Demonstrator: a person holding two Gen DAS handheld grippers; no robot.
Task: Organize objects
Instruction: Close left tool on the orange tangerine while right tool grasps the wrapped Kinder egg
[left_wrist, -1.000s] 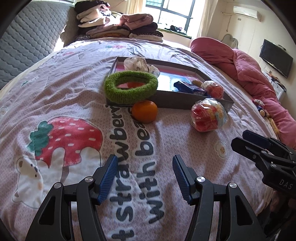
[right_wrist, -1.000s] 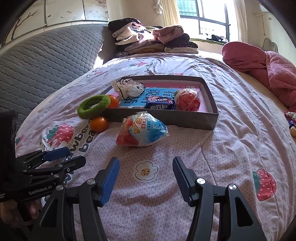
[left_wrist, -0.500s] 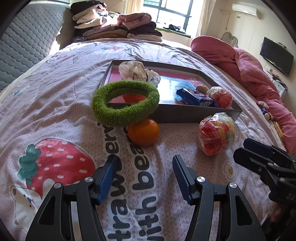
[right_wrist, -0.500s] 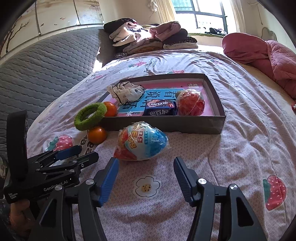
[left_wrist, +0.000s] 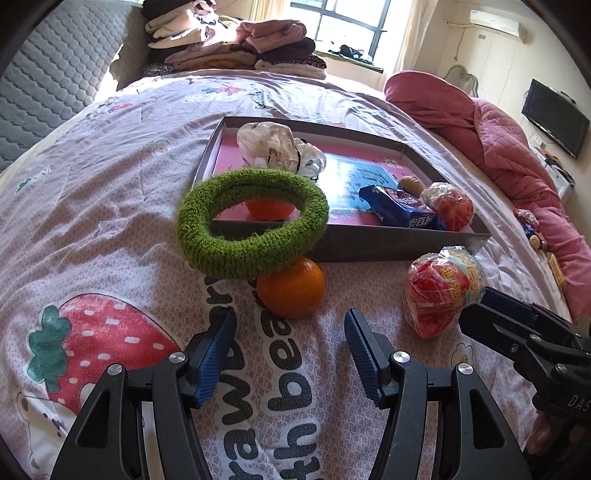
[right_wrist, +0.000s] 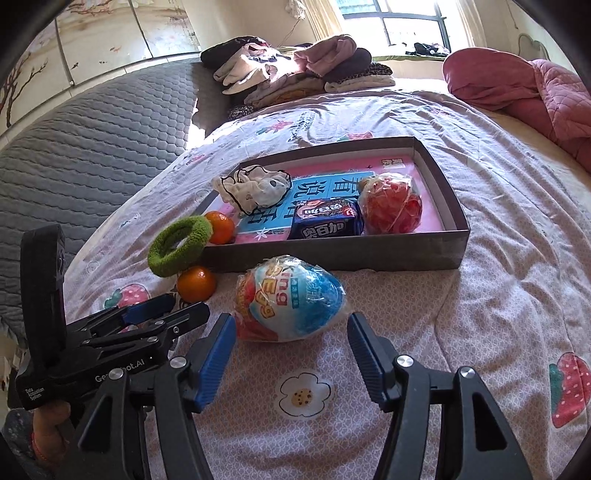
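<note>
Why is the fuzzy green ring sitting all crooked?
The green ring is propped at a tilt, leaning on the tray corner and the orange outside it, rather than lying flat inside.

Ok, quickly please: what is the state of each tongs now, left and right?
Left tongs: open, holding nothing, in front of the orange.
Right tongs: open, holding nothing, in front of the wrapped egg toy.

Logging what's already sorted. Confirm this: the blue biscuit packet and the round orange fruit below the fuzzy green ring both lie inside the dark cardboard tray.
Not quite. The blue biscuit packet does lie inside the dark cardboard tray, but the round orange fruit below the fuzzy green ring sits outside it, on the bedspread before its front wall. The right wrist view shows this.
</note>
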